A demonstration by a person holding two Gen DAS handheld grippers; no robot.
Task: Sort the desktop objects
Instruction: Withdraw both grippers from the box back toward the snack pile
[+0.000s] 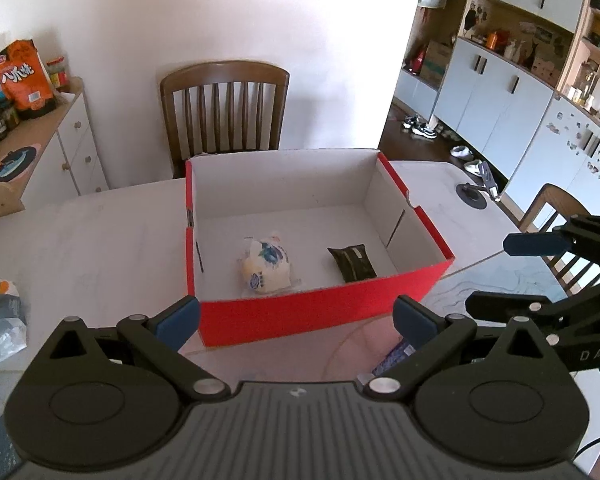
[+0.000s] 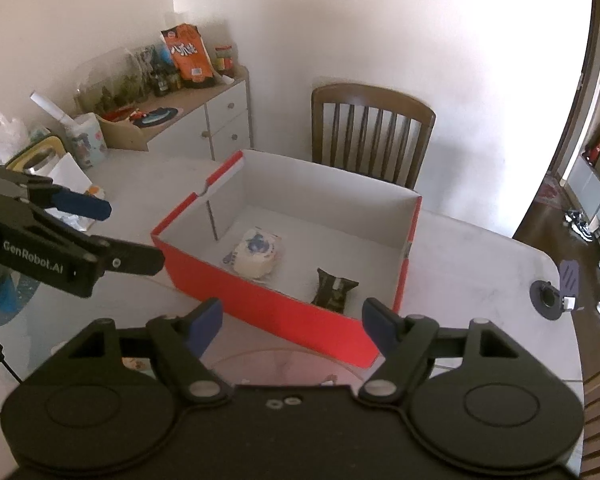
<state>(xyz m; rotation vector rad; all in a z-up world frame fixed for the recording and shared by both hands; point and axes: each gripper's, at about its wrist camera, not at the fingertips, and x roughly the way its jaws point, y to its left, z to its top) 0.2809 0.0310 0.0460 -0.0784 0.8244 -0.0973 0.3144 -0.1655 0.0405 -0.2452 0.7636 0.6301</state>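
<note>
A red box (image 1: pixel 300 312) with a white inside stands on the pale table (image 1: pixel 80 232); it also shows in the right wrist view (image 2: pixel 292 320). In it lie a white wrapped bun (image 1: pixel 266 268) (image 2: pixel 254 254) and a dark packet (image 1: pixel 352 262) (image 2: pixel 334 290). My left gripper (image 1: pixel 296 316) is open and empty, just in front of the box's near wall. My right gripper (image 2: pixel 292 322) is open and empty at the box's near wall; it shows at the right of the left wrist view (image 1: pixel 496 276). The left gripper shows at the left of the right wrist view (image 2: pixel 134 234).
A wooden chair (image 1: pixel 224 108) stands behind the table. A white cabinet (image 1: pixel 72 140) with an orange snack bag (image 1: pixel 22 76) is at the left. A crumpled plastic bag (image 1: pixel 0 320) lies at the table's left edge. A small black stand (image 1: pixel 478 194) sits at the far right.
</note>
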